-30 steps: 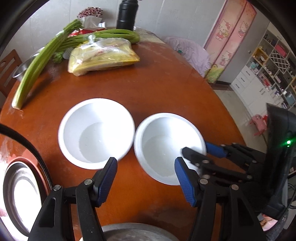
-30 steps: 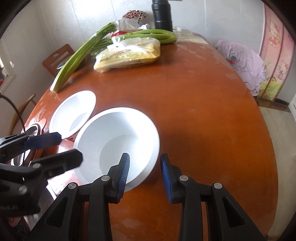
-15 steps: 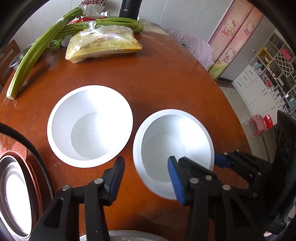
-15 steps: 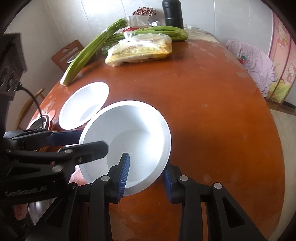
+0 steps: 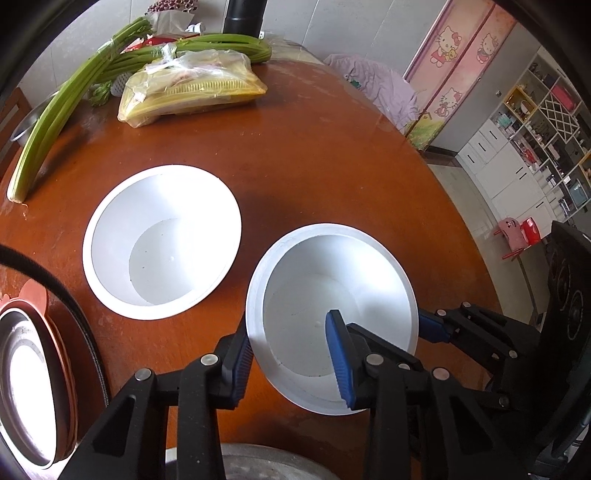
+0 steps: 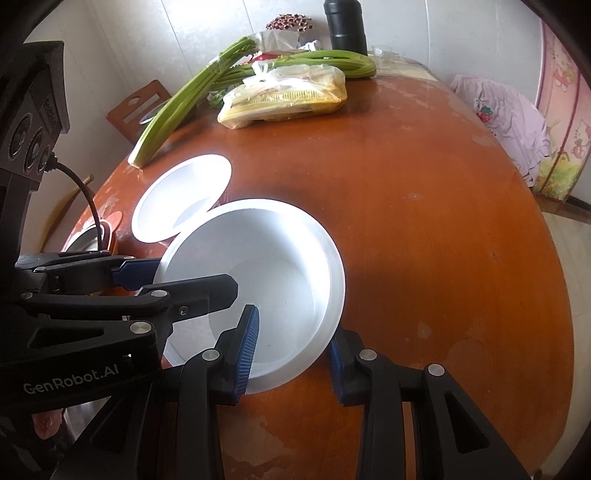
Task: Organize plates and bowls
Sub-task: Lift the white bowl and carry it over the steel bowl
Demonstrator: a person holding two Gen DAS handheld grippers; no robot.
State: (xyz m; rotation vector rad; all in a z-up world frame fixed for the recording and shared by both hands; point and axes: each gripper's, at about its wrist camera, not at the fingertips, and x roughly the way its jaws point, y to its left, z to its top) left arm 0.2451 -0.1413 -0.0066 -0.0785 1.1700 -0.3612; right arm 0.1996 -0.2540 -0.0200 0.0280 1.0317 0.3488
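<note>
Two white bowls are on a round brown table [image 5: 332,166]. The left bowl [image 5: 162,240] [image 6: 181,195] rests flat. The right bowl [image 5: 332,295] [image 6: 266,273] is tilted and raised a little, and its rim overlaps the other bowl in the right wrist view. My left gripper [image 5: 291,354] [image 6: 173,280] straddles its near-left rim, one pad outside and one inside. Its jaws are closing and the pads touch the wall. My right gripper [image 6: 291,354] [image 5: 432,328] is shut on the bowl's right rim, also one finger inside and one outside.
Long celery stalks [image 5: 59,114], a yellow plastic bag [image 5: 192,92] and a black bottle [image 5: 243,14] lie at the table's far side. A metal dish in an orange holder [image 5: 29,387] sits at the near left, and a metal pot [image 5: 258,465] just below the grippers.
My left gripper shifted from between the bowls onto the right bowl's rim and narrowed its jaws around it. The right bowl, held by the right gripper, has tilted up.
</note>
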